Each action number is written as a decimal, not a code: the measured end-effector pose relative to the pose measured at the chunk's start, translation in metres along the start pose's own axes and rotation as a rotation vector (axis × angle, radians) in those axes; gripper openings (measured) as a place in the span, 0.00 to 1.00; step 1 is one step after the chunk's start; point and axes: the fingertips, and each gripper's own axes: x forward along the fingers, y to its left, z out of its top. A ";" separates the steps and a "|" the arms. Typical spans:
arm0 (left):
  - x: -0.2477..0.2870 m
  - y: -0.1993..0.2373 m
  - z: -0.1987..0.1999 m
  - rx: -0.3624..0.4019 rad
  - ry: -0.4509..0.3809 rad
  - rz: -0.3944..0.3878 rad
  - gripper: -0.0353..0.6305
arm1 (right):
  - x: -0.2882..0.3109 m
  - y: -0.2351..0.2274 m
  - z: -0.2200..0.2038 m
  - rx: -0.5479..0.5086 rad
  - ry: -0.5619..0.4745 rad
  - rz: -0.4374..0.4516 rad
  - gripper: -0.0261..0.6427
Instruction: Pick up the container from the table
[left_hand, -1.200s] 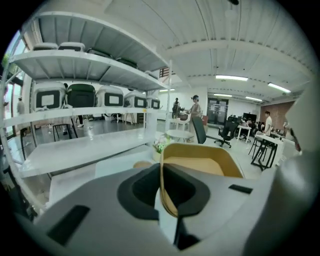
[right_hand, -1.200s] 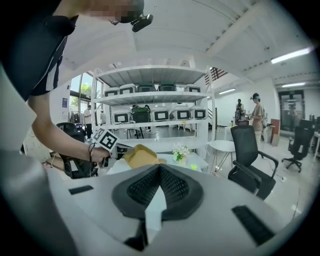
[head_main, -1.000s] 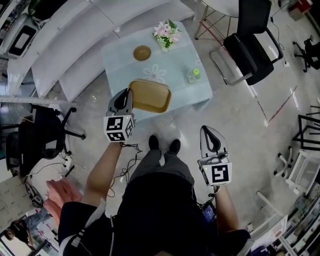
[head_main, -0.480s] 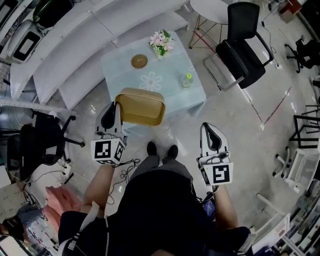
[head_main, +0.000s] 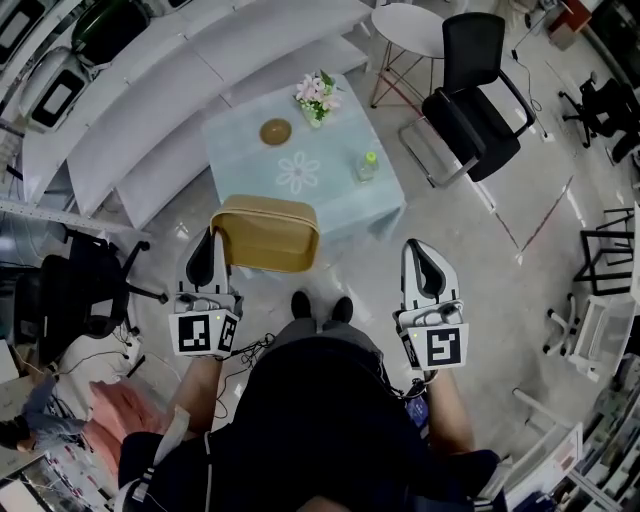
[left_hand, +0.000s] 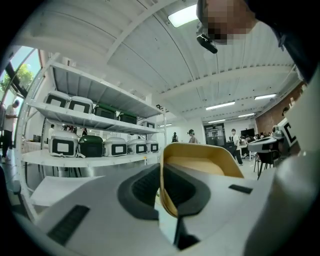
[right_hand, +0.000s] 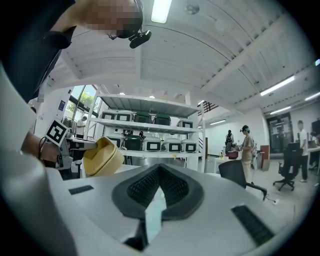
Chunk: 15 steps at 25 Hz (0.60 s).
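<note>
A tan, rounded-rectangle container (head_main: 266, 232) hangs in the air in front of the table (head_main: 240, 160), clear of its surface. My left gripper (head_main: 207, 250) is shut on the container's left rim. In the left gripper view the rim (left_hand: 167, 197) is pinched between the dark pads, and the container's (left_hand: 202, 162) hollow faces up and to the right. My right gripper (head_main: 421, 262) is held level at the right, shut, with nothing in it. The right gripper (right_hand: 159, 172) view shows the container (right_hand: 102, 156) off to its left.
On the light blue table stand a flower bunch (head_main: 315, 92), a small brown dish (head_main: 275, 131) and a green-capped bottle (head_main: 368, 166). A black chair (head_main: 470, 90) and a round white side table (head_main: 420, 22) are at the right. White shelving (head_main: 140, 90) runs along the left.
The left gripper has lifted the container off the table's near edge and drawn it back toward the person. Both grippers have risen, so the table looks smaller.
</note>
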 end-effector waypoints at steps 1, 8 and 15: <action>-0.004 0.001 0.003 0.003 -0.009 0.006 0.08 | -0.002 -0.001 0.002 0.002 -0.012 -0.007 0.04; -0.022 0.005 0.022 0.041 -0.071 0.035 0.08 | -0.010 -0.002 0.014 -0.010 -0.018 -0.051 0.04; -0.034 0.007 0.030 0.069 -0.112 0.063 0.08 | -0.013 -0.003 0.020 -0.032 -0.028 -0.075 0.04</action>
